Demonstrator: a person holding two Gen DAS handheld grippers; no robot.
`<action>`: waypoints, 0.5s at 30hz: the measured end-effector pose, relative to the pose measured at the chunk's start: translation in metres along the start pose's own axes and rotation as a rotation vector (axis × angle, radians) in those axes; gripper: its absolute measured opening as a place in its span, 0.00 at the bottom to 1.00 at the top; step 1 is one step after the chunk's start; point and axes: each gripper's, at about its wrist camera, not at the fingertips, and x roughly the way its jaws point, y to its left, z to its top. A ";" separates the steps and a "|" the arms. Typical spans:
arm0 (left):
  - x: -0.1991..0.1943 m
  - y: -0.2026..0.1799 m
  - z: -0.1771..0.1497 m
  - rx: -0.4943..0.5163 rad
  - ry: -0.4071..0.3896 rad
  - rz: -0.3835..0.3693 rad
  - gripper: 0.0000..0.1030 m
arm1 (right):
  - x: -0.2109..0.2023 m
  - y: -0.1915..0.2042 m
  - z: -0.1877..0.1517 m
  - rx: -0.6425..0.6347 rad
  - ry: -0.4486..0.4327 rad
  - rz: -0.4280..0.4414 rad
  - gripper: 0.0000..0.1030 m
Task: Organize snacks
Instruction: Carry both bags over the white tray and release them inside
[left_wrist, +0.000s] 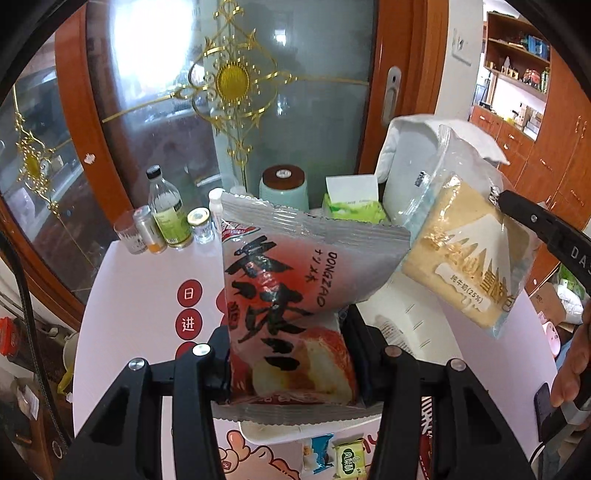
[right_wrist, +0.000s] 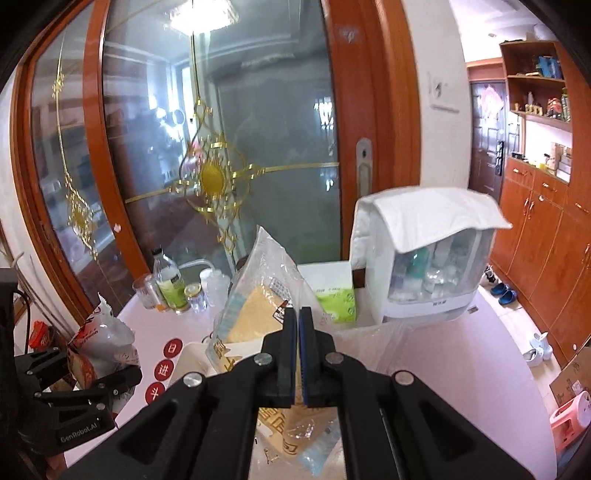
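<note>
The left tool (left_wrist: 291, 354) clamps a silver-and-red bun packet (left_wrist: 295, 295) by its lower part, long axis upright and leaning slightly away, above the white surface (left_wrist: 129, 295). The right tool (right_wrist: 298, 314), pinched nearly closed, holds a clear bag of yellow cake (left_wrist: 469, 254) by its edge, tilted with its sealed top up. Two small snack packs (left_wrist: 332, 458) lie on the surface below.
</note>
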 end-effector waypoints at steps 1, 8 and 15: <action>0.004 0.000 -0.001 0.001 0.011 -0.003 0.47 | 0.004 0.000 -0.002 0.009 0.008 0.000 0.02; 0.013 0.008 -0.007 -0.023 0.032 -0.044 0.89 | 0.036 0.000 -0.013 0.019 0.103 -0.004 0.30; -0.008 0.017 -0.006 -0.061 -0.008 -0.019 0.89 | 0.010 0.007 -0.014 -0.085 0.028 -0.062 0.50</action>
